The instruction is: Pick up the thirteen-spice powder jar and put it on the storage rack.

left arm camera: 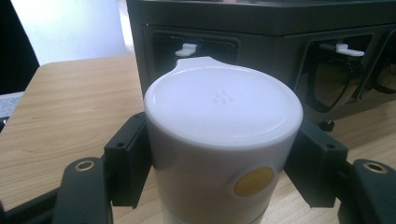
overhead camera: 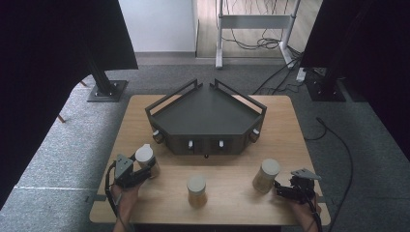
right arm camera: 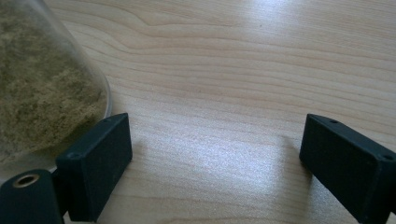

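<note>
Nearest the camera, in the left gripper view: white-lidded jar (left arm camera: 223,140), clamped between the two black jaws of the left claw (left arm camera: 224,172), pads pressed on both sides just under the lid; yellow round sticker on the jar wall facing the camera. Same jar (overhead camera: 145,158) in the high view at the left front of the wooden surface (overhead camera: 232,200), upright, just before the left corner of the dark angular tray unit (overhead camera: 205,116). Left claw (overhead camera: 140,173) pinching that jar, person's left forearm entering from the bottom edge. Right claw (overhead camera: 285,189) at the right front of the surface, jaws spread wide with bare wood between them, holding nothing. Second jar (overhead camera: 265,175), filled with tan powder, just beside the right claw; its glass wall (right arm camera: 46,93) close against one pad in the right gripper view, contact not determinable. Third jar (overhead camera: 196,191) upright at centre front, apart from both claws.
</note>
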`<state>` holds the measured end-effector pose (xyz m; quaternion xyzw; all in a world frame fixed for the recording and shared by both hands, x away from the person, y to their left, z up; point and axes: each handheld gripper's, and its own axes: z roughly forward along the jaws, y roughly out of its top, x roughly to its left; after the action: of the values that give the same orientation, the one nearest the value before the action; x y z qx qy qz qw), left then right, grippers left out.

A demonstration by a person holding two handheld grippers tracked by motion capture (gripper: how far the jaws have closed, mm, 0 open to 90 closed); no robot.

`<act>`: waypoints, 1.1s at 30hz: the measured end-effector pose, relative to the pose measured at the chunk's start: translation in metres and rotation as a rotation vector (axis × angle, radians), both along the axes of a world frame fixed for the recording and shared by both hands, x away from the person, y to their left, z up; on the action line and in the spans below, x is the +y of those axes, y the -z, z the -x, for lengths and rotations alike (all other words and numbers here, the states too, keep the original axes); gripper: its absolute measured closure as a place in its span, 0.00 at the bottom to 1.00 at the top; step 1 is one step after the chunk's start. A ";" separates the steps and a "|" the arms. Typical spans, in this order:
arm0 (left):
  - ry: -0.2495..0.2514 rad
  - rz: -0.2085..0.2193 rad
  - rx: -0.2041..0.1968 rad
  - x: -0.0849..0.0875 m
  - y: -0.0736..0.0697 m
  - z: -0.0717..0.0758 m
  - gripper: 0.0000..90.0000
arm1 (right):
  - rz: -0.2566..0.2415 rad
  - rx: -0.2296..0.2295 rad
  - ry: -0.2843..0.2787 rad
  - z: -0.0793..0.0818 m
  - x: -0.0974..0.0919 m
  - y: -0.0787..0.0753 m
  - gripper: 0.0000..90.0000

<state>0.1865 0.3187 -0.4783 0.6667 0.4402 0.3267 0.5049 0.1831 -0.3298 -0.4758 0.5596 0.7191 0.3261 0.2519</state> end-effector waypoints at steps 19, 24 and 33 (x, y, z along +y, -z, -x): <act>0.015 -0.011 -0.002 -0.004 -0.012 0.002 0.34 | 0.000 0.000 0.000 0.000 0.000 0.000 0.10; 0.031 -0.012 -0.010 -0.006 -0.023 0.001 0.34 | 0.000 0.000 0.000 0.000 0.000 0.000 0.10; 0.057 -0.019 -0.013 -0.008 -0.041 -0.002 0.34 | 0.000 0.000 0.000 0.000 0.000 0.000 0.10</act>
<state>0.1882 0.3109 -0.4376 0.6816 0.4145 0.3206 0.5108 0.1831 -0.3297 -0.4758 0.5595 0.7192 0.3261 0.2519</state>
